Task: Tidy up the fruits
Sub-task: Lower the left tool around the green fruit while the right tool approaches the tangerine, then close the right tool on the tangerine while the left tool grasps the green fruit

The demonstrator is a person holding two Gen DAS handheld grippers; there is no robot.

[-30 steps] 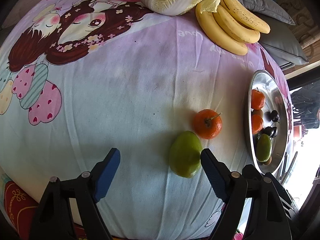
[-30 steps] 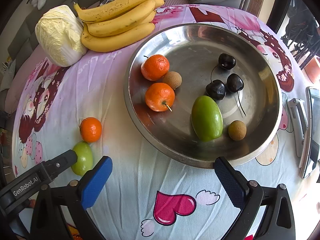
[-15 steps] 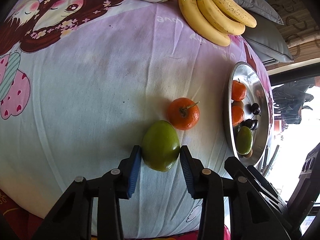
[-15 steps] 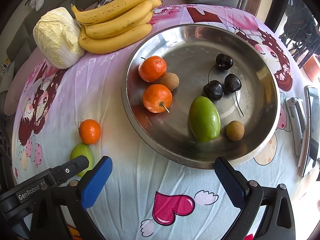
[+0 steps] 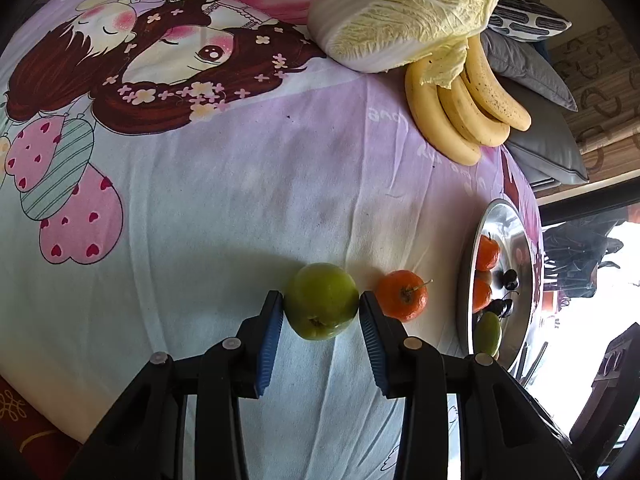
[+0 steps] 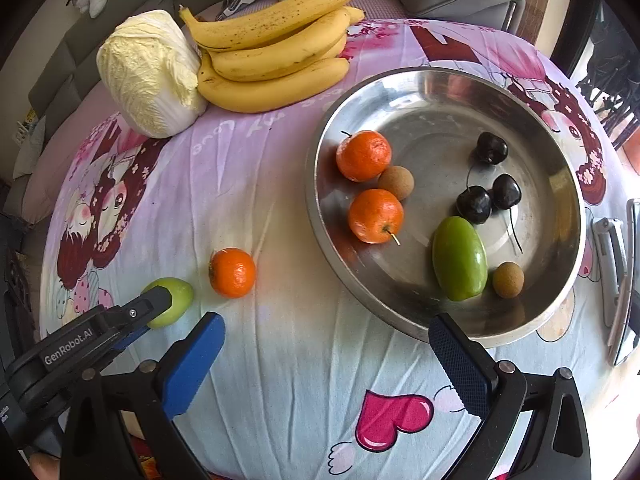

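Your left claw (image 5: 321,310) pinches a smooth green fruit (image 5: 321,300) between its blue ribbed pads, low and centre in the left wrist view. Just right of it a dimpled orange tangerine (image 5: 401,295) with a thin stem sits on the counter, between the fruit and the shiny steel bowl (image 6: 568,264) at the frame's right edge. Your right claw (image 6: 326,354) gapes wide over the wrinkled cartoon-print cloth (image 6: 304,360), gripping nothing, its right pad before the bowl's near rim. The round bowl carries two tangerines (image 6: 375,215), a glossy oblong green fruit (image 6: 459,258), three dark cherries (image 6: 474,204) and two rough brown balls. At the upper left lie a crinkly pale cabbage (image 6: 150,74) and speckled yellow bananas (image 6: 276,54), touching.
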